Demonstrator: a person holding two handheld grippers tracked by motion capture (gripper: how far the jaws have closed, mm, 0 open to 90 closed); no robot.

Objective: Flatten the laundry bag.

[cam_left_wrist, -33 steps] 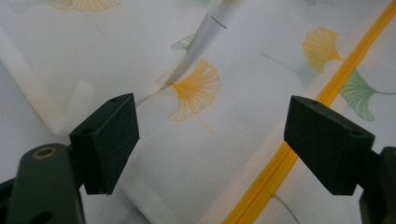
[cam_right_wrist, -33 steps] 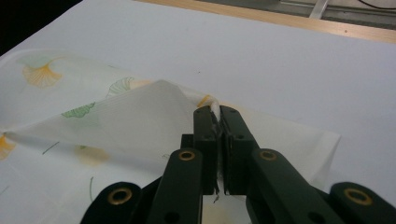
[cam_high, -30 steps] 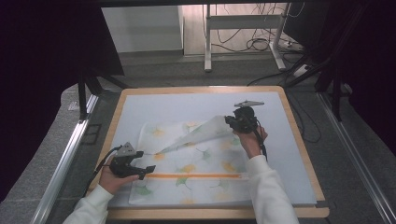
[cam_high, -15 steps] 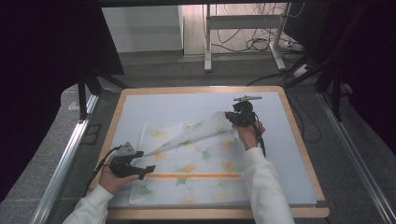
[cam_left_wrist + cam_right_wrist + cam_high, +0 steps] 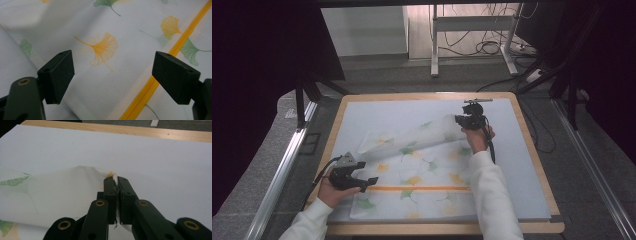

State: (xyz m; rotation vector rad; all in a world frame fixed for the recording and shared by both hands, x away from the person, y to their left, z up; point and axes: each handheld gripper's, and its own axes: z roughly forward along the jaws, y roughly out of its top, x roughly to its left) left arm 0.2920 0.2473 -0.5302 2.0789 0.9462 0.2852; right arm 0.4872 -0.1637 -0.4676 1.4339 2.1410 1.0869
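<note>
Pinching the cloth's [image 5: 422, 165] far corner, right hand-held gripper [image 5: 460, 119] holds it.

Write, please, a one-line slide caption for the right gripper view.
Right hand-held gripper shut on a corner of the leaf-printed cloth, lifting it above the pale table mat.

The high view is looking forward and down from above the person's side onto the whole bench [image 5: 532, 150], taking in the leaf-printed cloth [image 5: 412, 175] and both grippers from some way off. The left gripper view is riding close over the cloth [image 5: 105, 82], facing down along its own jaws at the orange stripe [image 5: 147, 87] that the high view is also showing. The right gripper view is sitting low and near, facing across the bench [image 5: 162, 157] toward its wooden far edge, sharing the lifted cloth corner [image 5: 110, 173].
</note>
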